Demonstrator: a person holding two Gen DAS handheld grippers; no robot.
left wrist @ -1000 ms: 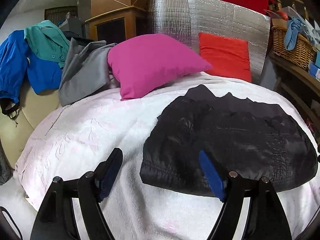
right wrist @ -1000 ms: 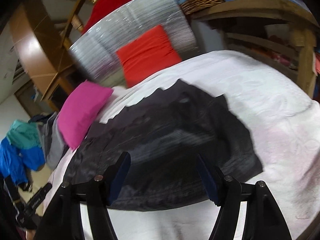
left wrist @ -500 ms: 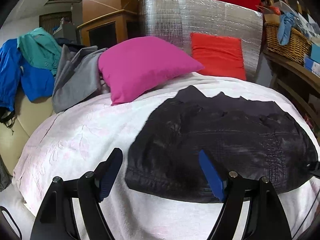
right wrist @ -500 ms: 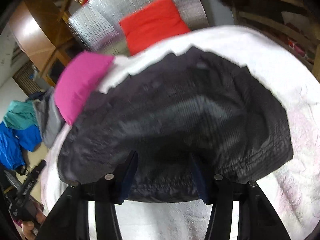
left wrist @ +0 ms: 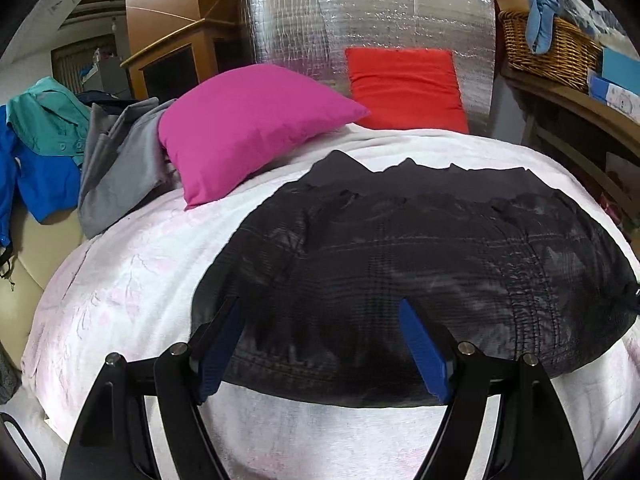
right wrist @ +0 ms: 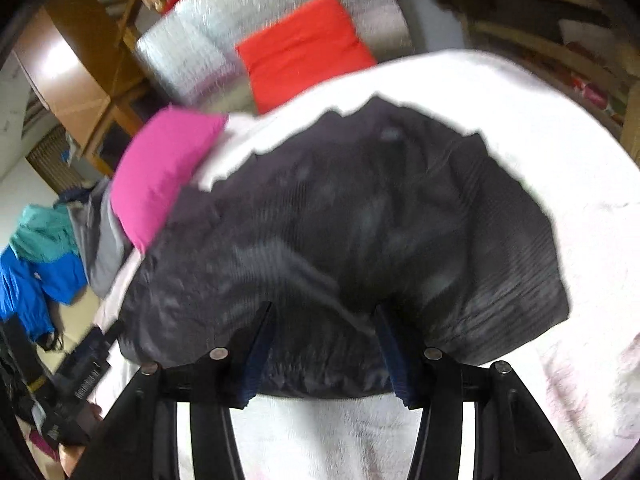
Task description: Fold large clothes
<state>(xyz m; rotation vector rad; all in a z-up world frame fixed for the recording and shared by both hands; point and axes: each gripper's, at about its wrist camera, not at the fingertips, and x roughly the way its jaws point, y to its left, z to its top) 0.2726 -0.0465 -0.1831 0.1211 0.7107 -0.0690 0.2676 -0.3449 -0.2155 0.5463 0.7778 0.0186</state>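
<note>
The black jacket (left wrist: 420,264) lies flat on the white blanket (left wrist: 132,280), filling the lower centre of both views. To fold it cleanly, each gripper should pinch the near hem at matching points before lifting. The left gripper (left wrist: 320,344) stands wide, released; the right gripper (right wrist: 324,348) has just been narrowing over the hem, though blur hides whether it grips. Two cushions, one pink (left wrist: 248,128) and one red (left wrist: 404,88); one basket (left wrist: 548,48).
</note>
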